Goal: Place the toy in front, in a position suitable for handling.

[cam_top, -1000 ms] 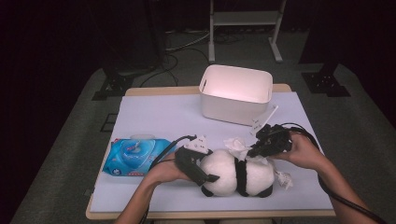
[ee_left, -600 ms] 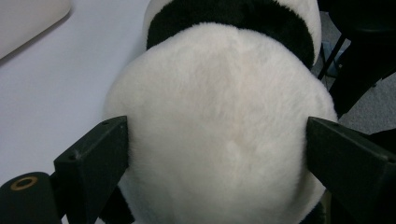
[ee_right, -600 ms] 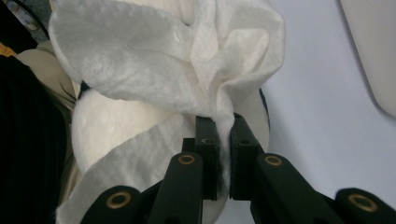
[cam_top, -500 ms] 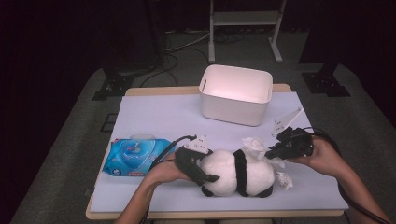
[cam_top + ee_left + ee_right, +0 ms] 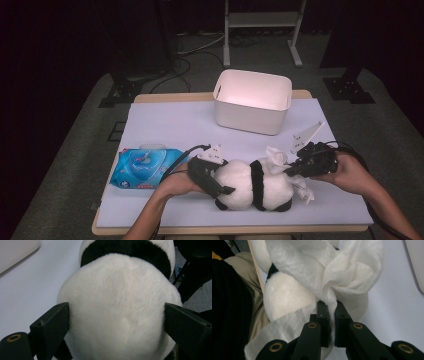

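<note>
A black-and-white panda plush point(image 5: 250, 187) lies on its side near the front of the white table point(image 5: 170, 125). My left gripper point(image 5: 220, 192) is clamped on its left end; in the left gripper view the jaws press into the white fur point(image 5: 117, 290) from both sides. My right gripper point(image 5: 292, 171) sits at the plush's right end, shut on a bunched white wipe point(image 5: 276, 156). In the right gripper view the wipe point(image 5: 342, 275) is pinched between the closed fingertips of that gripper point(image 5: 329, 303), draped against the plush point(image 5: 284, 297).
A white open bin point(image 5: 252, 102) stands at the back centre of the table. A blue pack of wet wipes point(image 5: 142, 167) lies at the left, beside my left hand. The table's front edge runs just below the plush.
My right gripper has slid to the right with the wipe, from over the plush's middle to its right end. The left gripper and plush have stayed put.
</note>
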Available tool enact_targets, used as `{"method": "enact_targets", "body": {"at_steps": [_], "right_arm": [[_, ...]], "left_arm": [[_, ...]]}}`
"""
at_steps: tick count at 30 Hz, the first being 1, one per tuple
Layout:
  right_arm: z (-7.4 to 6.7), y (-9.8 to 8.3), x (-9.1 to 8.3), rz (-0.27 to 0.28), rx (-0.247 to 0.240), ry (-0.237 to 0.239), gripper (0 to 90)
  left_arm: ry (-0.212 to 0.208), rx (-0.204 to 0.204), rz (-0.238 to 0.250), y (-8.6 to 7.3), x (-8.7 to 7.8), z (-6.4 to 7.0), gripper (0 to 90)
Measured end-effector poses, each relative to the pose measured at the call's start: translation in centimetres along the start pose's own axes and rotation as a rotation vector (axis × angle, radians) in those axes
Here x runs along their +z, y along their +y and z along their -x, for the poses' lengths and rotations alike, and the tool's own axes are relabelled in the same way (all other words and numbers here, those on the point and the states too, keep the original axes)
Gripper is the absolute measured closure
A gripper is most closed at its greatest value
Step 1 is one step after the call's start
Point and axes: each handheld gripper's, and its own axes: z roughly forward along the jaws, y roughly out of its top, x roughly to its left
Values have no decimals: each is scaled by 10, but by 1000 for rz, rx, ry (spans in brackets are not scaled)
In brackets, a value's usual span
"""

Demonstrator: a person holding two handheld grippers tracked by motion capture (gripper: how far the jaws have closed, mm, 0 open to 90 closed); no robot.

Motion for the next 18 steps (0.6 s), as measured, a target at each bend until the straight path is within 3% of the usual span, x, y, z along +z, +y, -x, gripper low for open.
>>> {"method": "enact_targets", "body": {"at_steps": [8,11,18], "right_arm": [[-3,29,13,-8,-56,32,846],[1,50,28,-25,-81,65,846],[12,66,41,-48,-79,68,845]], "left_arm": [[2,3,-2,0,0,1,82],[8,7,-3,1,0,1,82],[5,-1,13,-1,0,0,83]]}}
